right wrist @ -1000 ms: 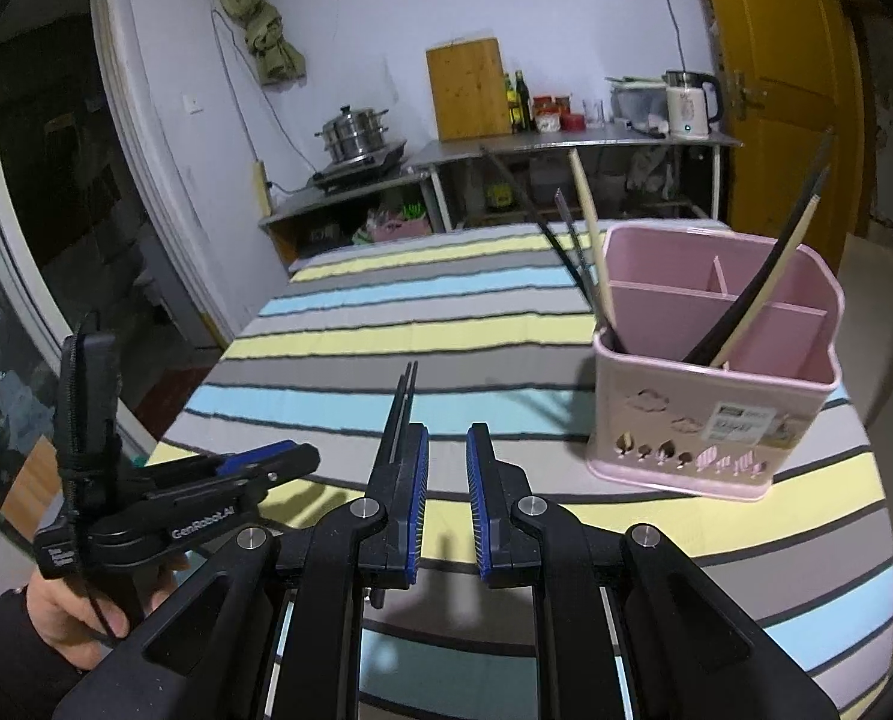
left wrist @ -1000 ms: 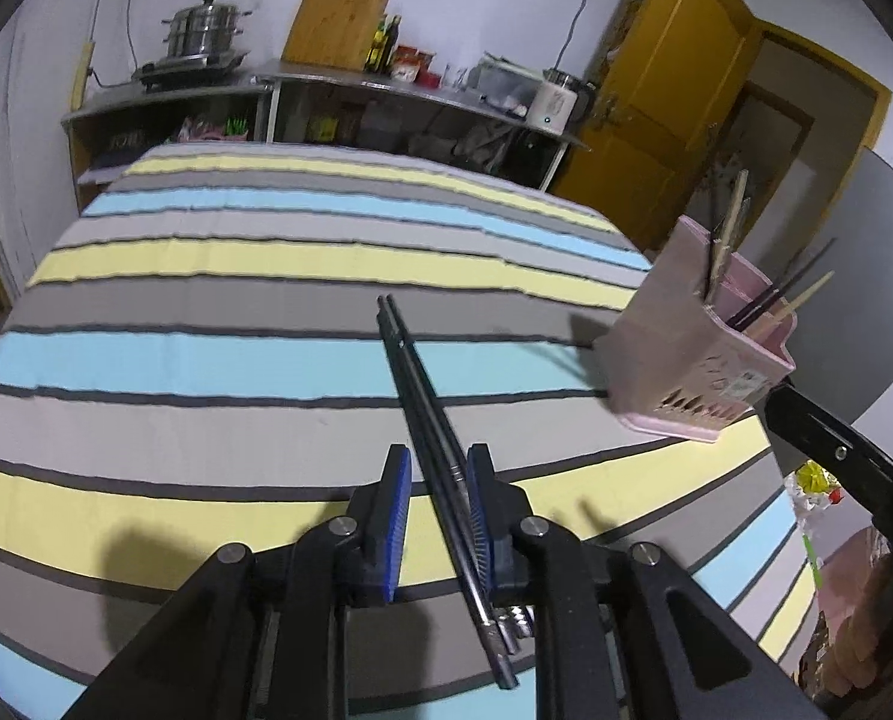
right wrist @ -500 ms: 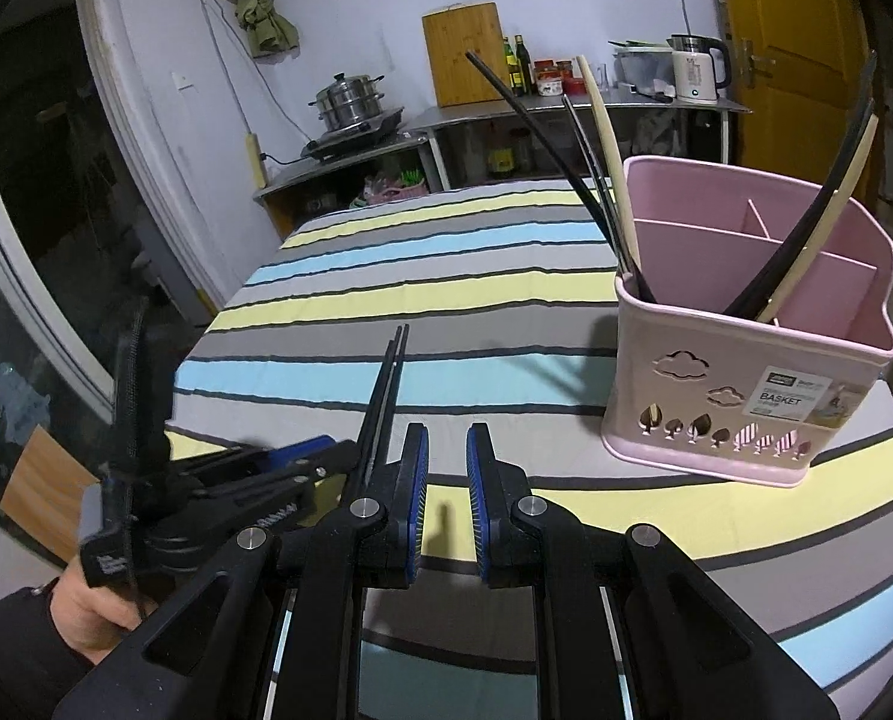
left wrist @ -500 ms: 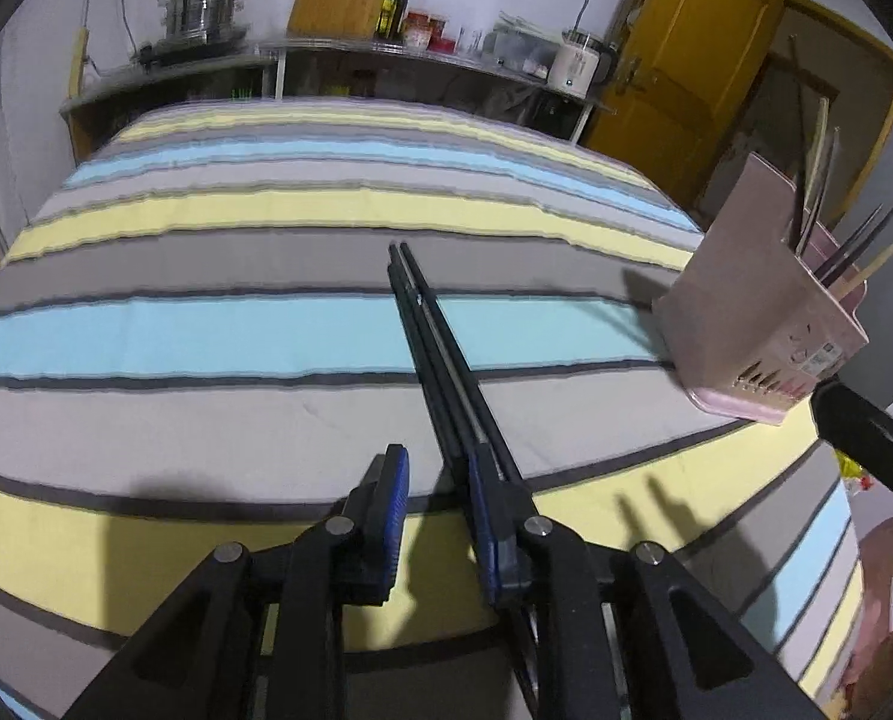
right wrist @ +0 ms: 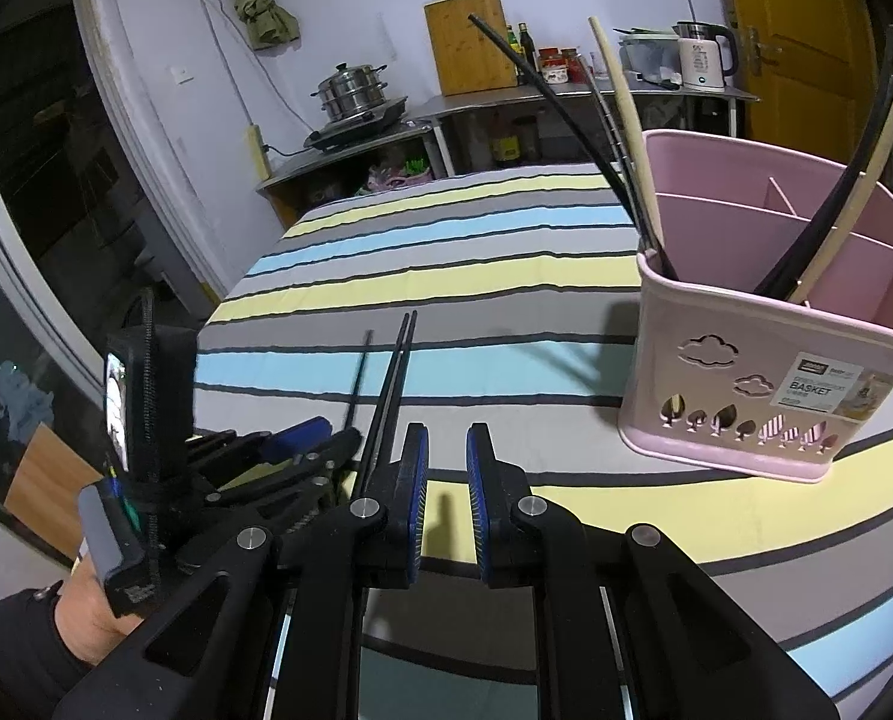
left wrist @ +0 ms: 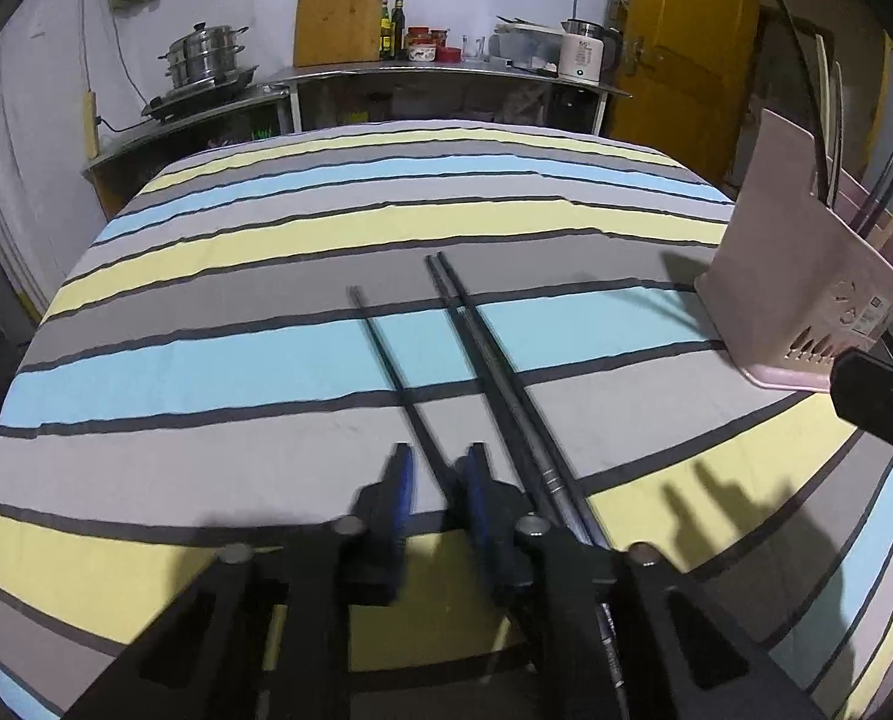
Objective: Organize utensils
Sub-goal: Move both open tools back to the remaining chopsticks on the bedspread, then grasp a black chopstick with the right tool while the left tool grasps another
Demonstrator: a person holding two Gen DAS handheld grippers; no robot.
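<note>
A pair of dark chopsticks [left wrist: 494,360] lies on the striped tablecloth [left wrist: 266,354], just right of my left gripper [left wrist: 437,474]. A single thin dark chopstick [left wrist: 395,372] runs between the left gripper's blue pads, which stand apart around it. The pink utensil basket [right wrist: 770,348] stands at the right and holds several chopsticks and utensils. It also shows in the left wrist view [left wrist: 806,282]. My right gripper [right wrist: 446,480] is open and empty above the near table edge, right of the chopstick pair [right wrist: 392,372] and the left gripper [right wrist: 302,438].
A steel counter [left wrist: 386,75] behind the table carries a steamer pot [left wrist: 206,57], a cutting board, bottles and a kettle. A yellow door [left wrist: 680,42] is at the back right. The table's near edge lies close under both grippers.
The left gripper let go of the chopstick pair, which now lies on the cloth to its right. It has shifted left, and a single chopstick now lies between its pads. The right gripper moved closer to the basket.
</note>
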